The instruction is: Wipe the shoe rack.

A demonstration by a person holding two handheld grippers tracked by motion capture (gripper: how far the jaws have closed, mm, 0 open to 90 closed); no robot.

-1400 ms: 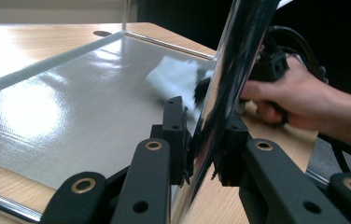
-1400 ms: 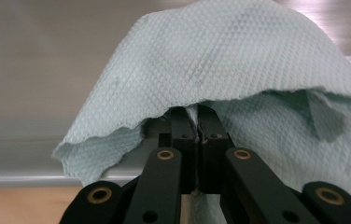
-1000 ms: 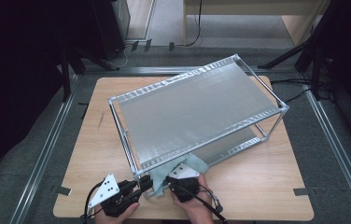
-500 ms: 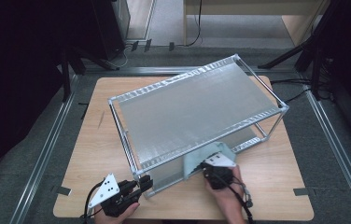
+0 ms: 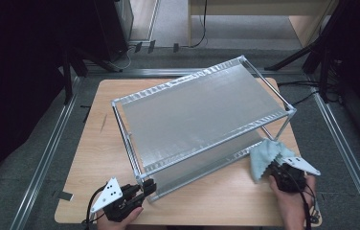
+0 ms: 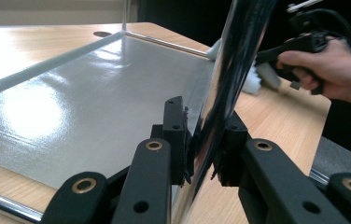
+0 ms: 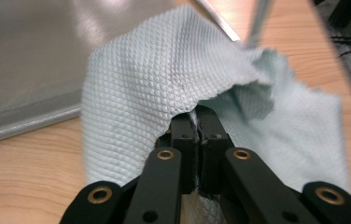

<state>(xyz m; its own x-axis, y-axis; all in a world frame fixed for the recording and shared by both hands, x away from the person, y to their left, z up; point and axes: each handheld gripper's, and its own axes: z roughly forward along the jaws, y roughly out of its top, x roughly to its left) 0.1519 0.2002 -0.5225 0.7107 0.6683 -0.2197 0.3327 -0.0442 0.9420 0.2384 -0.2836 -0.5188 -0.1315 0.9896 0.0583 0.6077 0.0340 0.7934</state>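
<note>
High view: left claw (image 5: 145,188) clamps the rack's (image 5: 202,108) near corner post; right claw (image 5: 275,168) pinches a cloth (image 5: 264,155) just beside the far post. Left gripper view: post (image 6: 225,93) squeezed btwn pads. Right gripper view: cloth (image 7: 164,84) drapes over closed jaws; thin bite, so it may slip out if snagged on the rail.

Both grippers: black two-jaw bodies. Left gripper (image 5: 147,188) and right gripper (image 5: 275,168) each carry a pale grey three-cornered plate on top, with small dark holes. Black cable trails from each. Brass-coloured rivets at the jaw linkages. Hands bare.
</note>
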